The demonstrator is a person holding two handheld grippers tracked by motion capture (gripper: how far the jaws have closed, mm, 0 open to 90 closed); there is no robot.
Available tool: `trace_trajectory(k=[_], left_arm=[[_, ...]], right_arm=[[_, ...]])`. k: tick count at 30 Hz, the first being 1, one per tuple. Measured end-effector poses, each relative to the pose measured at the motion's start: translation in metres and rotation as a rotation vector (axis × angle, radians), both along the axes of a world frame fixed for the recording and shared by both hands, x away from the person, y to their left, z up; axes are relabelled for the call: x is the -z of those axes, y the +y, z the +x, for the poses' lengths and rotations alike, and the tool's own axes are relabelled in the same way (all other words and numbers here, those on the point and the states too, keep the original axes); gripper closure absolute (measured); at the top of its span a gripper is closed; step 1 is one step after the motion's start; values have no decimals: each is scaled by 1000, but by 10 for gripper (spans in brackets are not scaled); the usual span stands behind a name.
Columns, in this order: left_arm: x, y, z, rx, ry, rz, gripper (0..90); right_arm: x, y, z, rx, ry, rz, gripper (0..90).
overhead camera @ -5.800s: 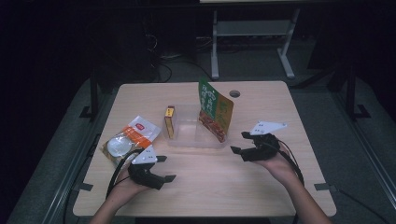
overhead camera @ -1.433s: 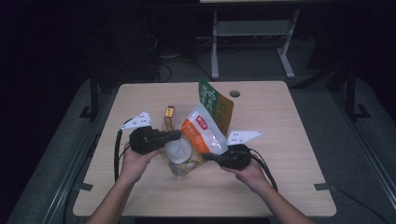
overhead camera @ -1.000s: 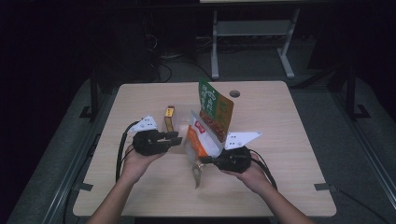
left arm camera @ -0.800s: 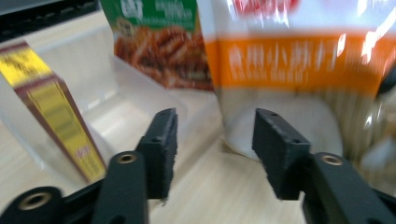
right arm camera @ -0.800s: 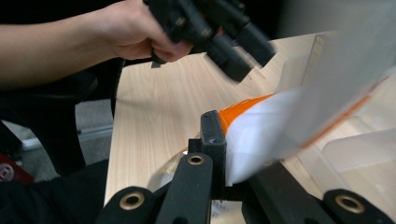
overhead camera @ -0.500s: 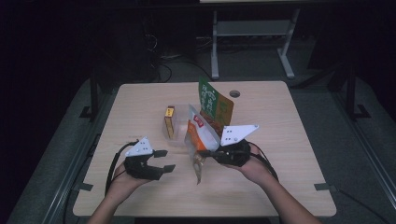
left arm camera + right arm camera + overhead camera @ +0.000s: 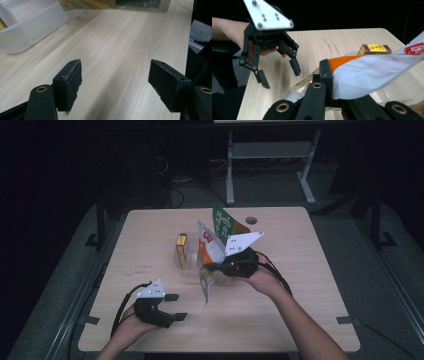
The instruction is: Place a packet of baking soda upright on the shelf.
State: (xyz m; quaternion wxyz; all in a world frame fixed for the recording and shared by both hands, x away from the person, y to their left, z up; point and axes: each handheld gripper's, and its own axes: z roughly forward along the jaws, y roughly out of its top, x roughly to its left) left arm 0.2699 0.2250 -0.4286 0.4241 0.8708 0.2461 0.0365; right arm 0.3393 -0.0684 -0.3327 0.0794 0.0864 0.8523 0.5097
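Snack bag (image 7: 207, 251) beside yellow box (image 7: 181, 251)

Dim room, grey floor (image 7: 380, 250)

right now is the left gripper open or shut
Open. The left gripper has its jaws spread wide over bare table, with nothing between them.

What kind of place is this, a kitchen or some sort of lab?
Probably a lab or recording room, not a kitchen: a bare wooden table with a cable hole, a dark floor with loose cables, and a metal stand behind.
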Motion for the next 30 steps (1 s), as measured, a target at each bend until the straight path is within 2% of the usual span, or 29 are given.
trace_trajectory(k=[6,10,12,16,19,20,21,24,29,30], left_arm=[[0,1,1,-7,5,-15,263],[0,2,2,-3,3,-10,263],[0,2,3,-3,4,-9,263],[0,3,3,-7,7,-8,263],[1,3,4,-7,11,-9,263],[1,3,4,-7,11,-12,263],[2,3,4,-6,12,-12,263],[2,2,4,-5,16,-11,263],[3,2,4,1,20,-4,263],[3,2,4,2,21,-3,263]], right_arm=[[-16,9,6,-20,-36,2,900],[-22,13,16,17,-70,-17,900],[-22,14,23,43,-70,-22,900],[-20,20,40,84,-100,-71,900],[-18,23,51,102,-103,-90,900],[-18,24,53,110,-93,-92,900],[-18,25,56,111,-108,-97,900],[-15,30,62,137,-100,-104,900],[-7,38,67,170,-139,-157,900],[-6,39,67,178,-133,-160,900]])
